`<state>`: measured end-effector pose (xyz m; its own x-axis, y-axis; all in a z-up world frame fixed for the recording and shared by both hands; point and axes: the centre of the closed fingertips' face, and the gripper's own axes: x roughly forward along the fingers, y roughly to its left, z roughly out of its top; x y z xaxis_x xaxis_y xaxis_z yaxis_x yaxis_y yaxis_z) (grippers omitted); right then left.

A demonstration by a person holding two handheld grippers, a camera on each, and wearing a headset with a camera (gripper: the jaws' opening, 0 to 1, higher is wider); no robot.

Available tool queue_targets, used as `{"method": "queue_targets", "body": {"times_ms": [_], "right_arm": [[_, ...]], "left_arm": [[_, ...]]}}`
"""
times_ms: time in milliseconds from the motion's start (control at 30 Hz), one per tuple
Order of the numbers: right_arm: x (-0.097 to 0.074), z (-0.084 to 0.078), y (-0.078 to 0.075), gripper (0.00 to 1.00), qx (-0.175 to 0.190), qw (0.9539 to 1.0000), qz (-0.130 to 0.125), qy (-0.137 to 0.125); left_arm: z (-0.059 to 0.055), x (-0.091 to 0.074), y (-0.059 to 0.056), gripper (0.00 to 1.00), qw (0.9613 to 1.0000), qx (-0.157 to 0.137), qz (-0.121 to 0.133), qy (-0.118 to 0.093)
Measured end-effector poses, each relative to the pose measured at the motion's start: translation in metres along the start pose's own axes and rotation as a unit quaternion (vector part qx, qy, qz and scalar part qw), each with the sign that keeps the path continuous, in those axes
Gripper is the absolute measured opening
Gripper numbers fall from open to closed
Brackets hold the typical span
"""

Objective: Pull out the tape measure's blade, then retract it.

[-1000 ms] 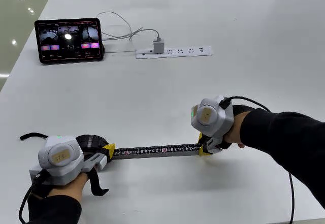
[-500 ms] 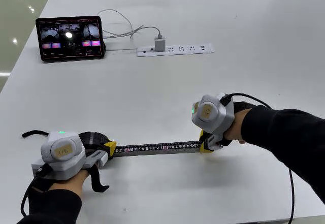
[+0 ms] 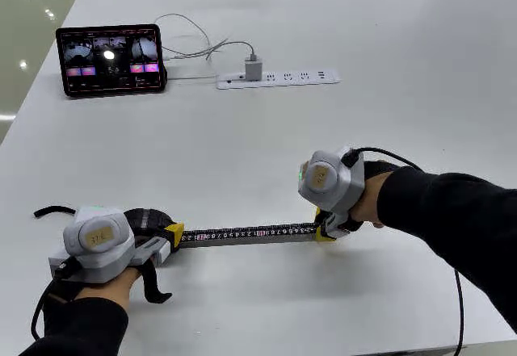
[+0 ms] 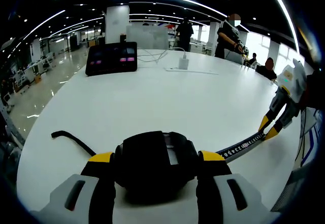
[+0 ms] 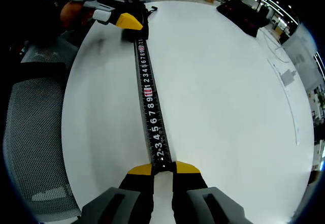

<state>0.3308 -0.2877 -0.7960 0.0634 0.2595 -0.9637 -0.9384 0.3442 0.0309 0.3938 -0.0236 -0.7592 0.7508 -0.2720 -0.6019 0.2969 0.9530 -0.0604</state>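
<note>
The black tape measure case lies on the white table at the lower left of the head view, case, with my left gripper shut around it. Its dark numbered blade runs flat along the table to the right, blade. My right gripper is shut on the blade's end, and in the head view that gripper sits right of centre. The case's black strap trails off to the left.
A tablet stands at the back left, with a white power strip, a charger and cables beside it. The table's front edge runs close below the blade. A mesh chair sits beside the table; people stand beyond the far end.
My right gripper has shifted slightly to the left along the blade line, so a little less blade shows between the grippers. The left gripper and case stay put.
</note>
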Motion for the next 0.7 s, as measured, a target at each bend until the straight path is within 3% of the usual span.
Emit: {"method": "queue_targets", "body": {"times_ms": [700], "right_arm": [[0.0017,0.0062,0.0005,0.09,0.008,0.9999,0.009,-0.007]], "left_arm": [[0.0000,0.0001,-0.0007,0.60,1.0000,0.000,-0.001,0.004]]}}
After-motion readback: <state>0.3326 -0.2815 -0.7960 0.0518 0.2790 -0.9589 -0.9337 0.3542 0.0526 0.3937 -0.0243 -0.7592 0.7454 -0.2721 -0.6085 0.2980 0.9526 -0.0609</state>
